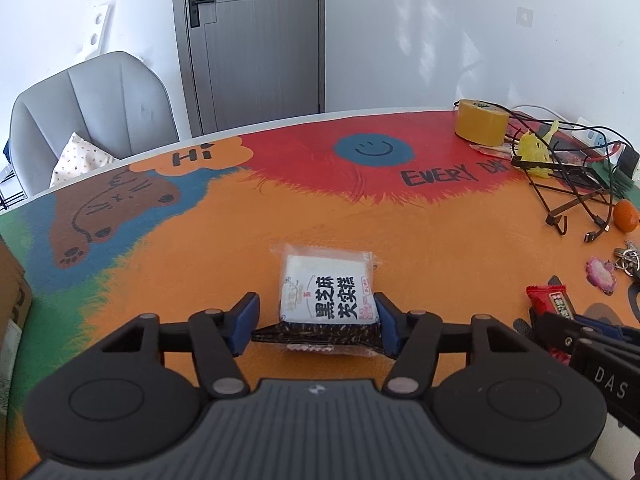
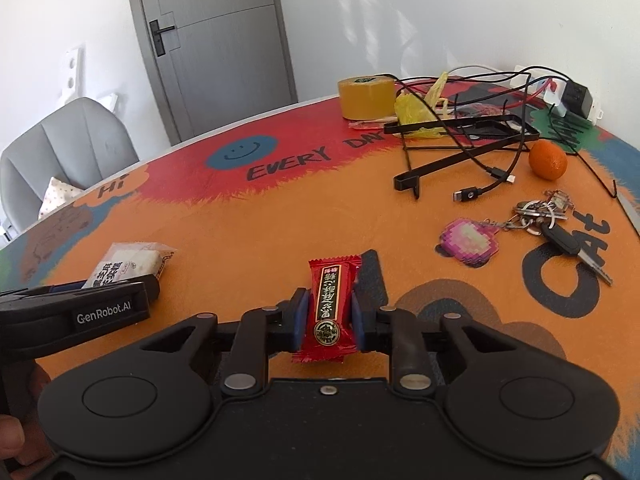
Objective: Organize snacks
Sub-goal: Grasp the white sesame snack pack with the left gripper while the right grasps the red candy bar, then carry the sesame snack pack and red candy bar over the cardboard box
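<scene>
White sesame cake packet (image 1: 328, 296) at lower centre of the left view on the colourful bench (image 1: 240, 240), left claw (image 1: 318, 320) straddling it, right pad touching, left pad apart, red candy bar (image 2: 332, 308) clamped in the right claw (image 2: 330, 322), lower centre of the right view

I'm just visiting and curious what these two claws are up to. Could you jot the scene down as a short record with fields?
Setting: painted table with cartoon art, grey chair behind
Left claw: jaws either side of the white snack packet; right pad touches it, left pad shows a gap
Right claw: shut on the red candy bar
Clutter at far right: tape roll, yellow bag, black cables, orange, keys with pink charm
Snacks sorted yet: not visibly; no container in view
</scene>
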The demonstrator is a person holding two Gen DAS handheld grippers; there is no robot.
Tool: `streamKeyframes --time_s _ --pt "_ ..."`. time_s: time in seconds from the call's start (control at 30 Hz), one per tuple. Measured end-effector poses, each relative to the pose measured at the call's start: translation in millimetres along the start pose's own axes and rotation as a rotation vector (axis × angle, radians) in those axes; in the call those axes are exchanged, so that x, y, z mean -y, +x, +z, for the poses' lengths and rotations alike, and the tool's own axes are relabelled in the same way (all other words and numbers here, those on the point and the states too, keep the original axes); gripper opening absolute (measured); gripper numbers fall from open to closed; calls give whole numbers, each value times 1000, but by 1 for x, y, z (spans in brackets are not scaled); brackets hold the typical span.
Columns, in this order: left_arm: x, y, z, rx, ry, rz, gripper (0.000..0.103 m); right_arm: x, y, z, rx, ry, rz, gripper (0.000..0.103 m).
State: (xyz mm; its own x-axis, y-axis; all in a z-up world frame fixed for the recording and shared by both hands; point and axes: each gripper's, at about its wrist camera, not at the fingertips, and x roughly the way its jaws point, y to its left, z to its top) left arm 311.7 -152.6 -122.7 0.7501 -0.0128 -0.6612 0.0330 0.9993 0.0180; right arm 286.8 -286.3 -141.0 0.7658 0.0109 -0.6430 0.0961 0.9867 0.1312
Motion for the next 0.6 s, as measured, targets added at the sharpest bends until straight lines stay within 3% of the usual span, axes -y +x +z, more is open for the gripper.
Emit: streamKeyframes --time_s 0.23,0.3,0.6 --pt "-21 -28 -2 34 -30 0 51 -15 -18 -2 17 11 48 23" --pt "-27 -37 -2 41 -38 -2 42 -20 -24 -2 31 5 56 23" --pt "-49 -67 -10 75 -60 -4 41 -42 -46 -4 69 -8 88 23"
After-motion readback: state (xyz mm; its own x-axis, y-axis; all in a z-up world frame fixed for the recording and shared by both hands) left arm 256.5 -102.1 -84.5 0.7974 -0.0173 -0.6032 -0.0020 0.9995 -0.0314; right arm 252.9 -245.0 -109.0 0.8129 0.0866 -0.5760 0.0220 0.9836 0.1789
